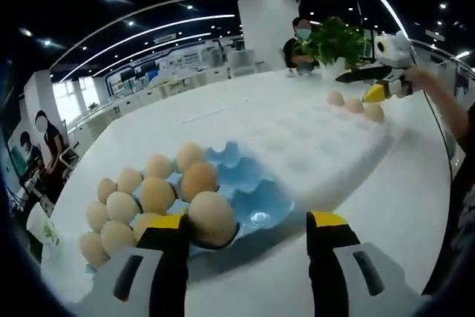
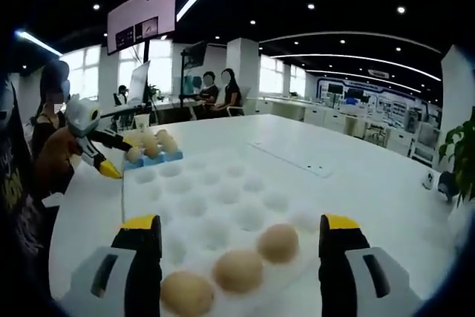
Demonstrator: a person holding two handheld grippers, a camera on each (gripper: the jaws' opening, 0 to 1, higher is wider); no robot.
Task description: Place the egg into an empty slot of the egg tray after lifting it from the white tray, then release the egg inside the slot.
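Bright ceiling strips and spotlights overhead; the white tray glares, soft overall blur, fisheye bending at edges.

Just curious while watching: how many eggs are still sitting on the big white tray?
3 tan eggs rest in one row of dimples along the white foam tray's near edge: one, the middle one, and one.

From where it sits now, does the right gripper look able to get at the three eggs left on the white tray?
Probably yes. The right gripper is open, and the eggs lie between its jaws on the white tray, with nothing over them.
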